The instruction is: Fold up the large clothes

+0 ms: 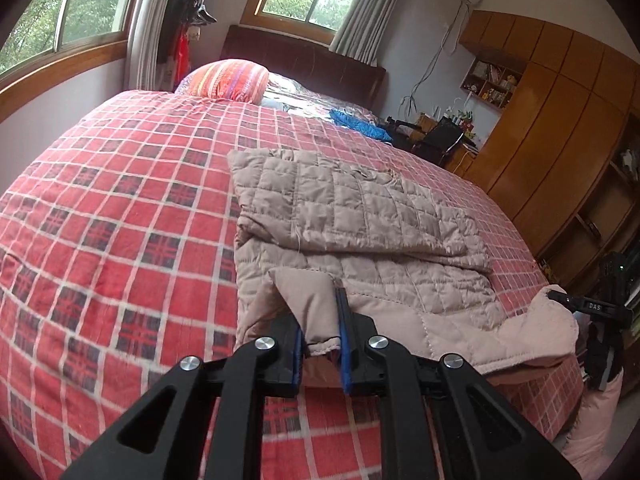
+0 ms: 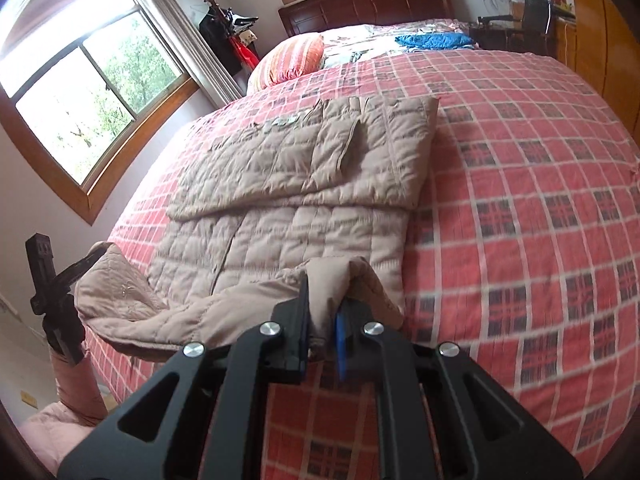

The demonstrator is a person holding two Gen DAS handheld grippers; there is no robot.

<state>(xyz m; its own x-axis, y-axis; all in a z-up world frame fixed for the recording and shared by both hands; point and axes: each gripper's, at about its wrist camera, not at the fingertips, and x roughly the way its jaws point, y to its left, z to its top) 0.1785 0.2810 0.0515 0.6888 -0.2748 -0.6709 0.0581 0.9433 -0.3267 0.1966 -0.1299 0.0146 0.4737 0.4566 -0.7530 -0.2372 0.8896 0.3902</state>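
A beige quilted jacket (image 1: 360,216) lies on the red plaid bed cover, its far part folded over itself. My left gripper (image 1: 320,320) is shut on a fold of the jacket's near edge at its left corner. In the right wrist view the same jacket (image 2: 288,184) spreads ahead, and my right gripper (image 2: 326,312) is shut on the near edge at its right corner. Each gripper shows in the other's view: the right gripper (image 1: 592,312) at the far right, the left gripper (image 2: 52,280) at the far left, both with a pink sleeve behind them.
The bed cover (image 1: 120,220) stretches wide around the jacket. A striped orange pillow (image 1: 228,80) and a blue cloth (image 1: 356,122) lie near the dark headboard. Wooden wardrobes (image 1: 560,140) stand along the right, windows (image 2: 88,92) along the left wall.
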